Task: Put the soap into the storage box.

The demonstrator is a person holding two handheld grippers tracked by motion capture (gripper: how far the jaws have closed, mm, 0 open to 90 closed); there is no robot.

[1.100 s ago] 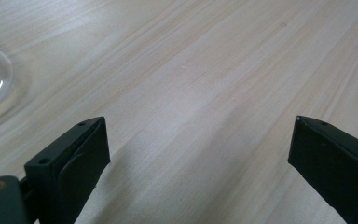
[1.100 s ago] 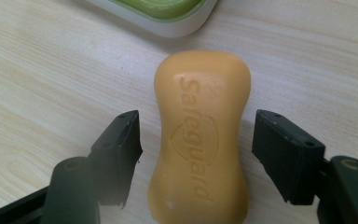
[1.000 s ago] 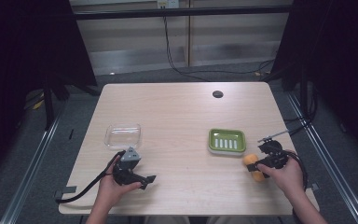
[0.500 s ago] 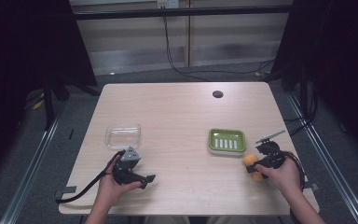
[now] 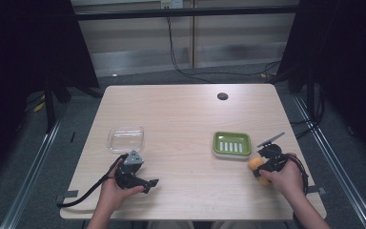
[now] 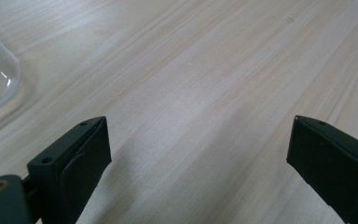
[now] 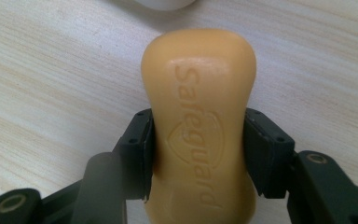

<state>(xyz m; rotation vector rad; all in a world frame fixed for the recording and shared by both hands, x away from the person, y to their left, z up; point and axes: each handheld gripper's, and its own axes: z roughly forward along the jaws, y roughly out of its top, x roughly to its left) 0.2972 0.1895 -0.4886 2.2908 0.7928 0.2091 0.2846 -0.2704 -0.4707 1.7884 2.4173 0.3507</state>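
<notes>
right claw (image 7: 198, 154) just closed, gripping orange soap bar (image 7: 198, 116) on table (image 5: 186, 119); left claw (image 6: 198, 154) open, empty.

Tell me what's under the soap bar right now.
The wooden table lies under the soap, which the right gripper clamps at its waist. Whether the soap rests on the wood or hangs just above it is hidden by the bar itself.

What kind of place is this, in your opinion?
Probably a lab or test room, not a home: a bare wooden table between dark curtains, loose cables on the floor, and hand-held grippers at work.
</notes>
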